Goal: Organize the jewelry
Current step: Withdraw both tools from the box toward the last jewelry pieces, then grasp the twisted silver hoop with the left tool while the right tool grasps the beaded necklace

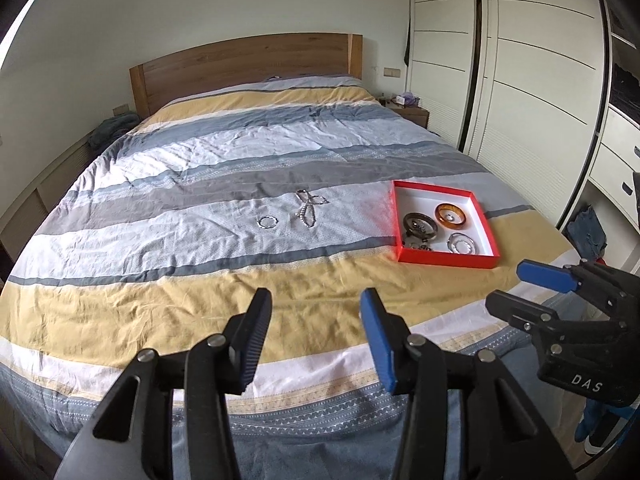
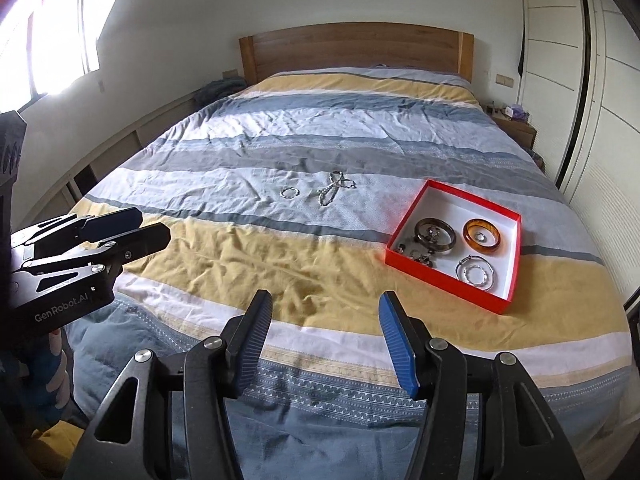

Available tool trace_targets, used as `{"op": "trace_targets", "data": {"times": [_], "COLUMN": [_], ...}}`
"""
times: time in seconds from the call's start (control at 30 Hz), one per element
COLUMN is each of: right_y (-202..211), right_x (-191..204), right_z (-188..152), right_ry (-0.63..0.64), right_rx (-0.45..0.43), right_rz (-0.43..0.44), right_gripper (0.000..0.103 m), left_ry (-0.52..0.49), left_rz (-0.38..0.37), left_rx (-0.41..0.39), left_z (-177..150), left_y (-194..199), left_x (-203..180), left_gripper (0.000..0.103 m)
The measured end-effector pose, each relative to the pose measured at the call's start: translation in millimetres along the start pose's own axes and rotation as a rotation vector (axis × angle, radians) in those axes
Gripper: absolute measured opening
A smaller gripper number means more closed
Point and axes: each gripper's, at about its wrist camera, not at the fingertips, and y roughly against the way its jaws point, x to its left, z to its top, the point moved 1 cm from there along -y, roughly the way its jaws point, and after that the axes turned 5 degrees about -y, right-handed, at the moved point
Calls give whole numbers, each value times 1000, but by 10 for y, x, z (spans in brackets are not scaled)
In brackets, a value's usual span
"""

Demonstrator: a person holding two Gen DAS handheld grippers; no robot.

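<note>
Over the foot of the striped bed (image 1: 160, 312), both tools tilt downward toward the mattress. Left hand-held gripper (image 1: 316, 340) stands released, nothing between its jaws; right hand-held gripper (image 2: 326, 340) is likewise spread and empty. At two o'clock lies the red tray (image 2: 404, 262), holding a dark bangle (image 2: 436, 234), an amber bangle (image 2: 482, 236) and a silver bracelet (image 2: 476, 272). At twelve o'clock, loose on the cover, lie a small ring-shaped bracelet (image 2: 289, 192) and a beaded necklace (image 2: 334, 189) just beside it.

Home bedroom: striped bed (image 1: 240, 152), wooden headboard (image 1: 244, 64), wardrobe (image 1: 532, 80).
</note>
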Motion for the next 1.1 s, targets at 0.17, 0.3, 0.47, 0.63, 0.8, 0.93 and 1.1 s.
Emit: {"op": "trace_targets", "data": {"times": [0.17, 0.3, 0.47, 0.63, 0.8, 0.93, 1.1], "right_y": [-30, -121, -320, -619, -1061, -1483, -2108], "right_x": [78, 72, 58, 16, -43, -74, -101], "right_z": [19, 69, 165, 327, 549, 807, 1138], "right_ry": [6, -3, -8, -14, -18, -29, -56], "right_rx": [-4, -4, 10, 23, 48, 58, 66], "right_rz": [1, 4, 11, 24, 43, 65, 90], "right_gripper": [56, 56, 56, 56, 56, 56, 56], "left_ry": [32, 71, 130, 170, 168, 163, 176], "left_rz": [29, 40, 53, 49, 45, -4, -73], "left_rx": [8, 31, 72, 93, 120, 153, 181], "left_z": [-46, -74, -92, -55, 107, 263, 431], "left_y": [-30, -176, -469, -822, -1337, -1891, -2577], "left_x": [172, 357, 629, 888, 1046, 1136, 1229], "left_gripper": [44, 44, 44, 44, 44, 44, 44]}}
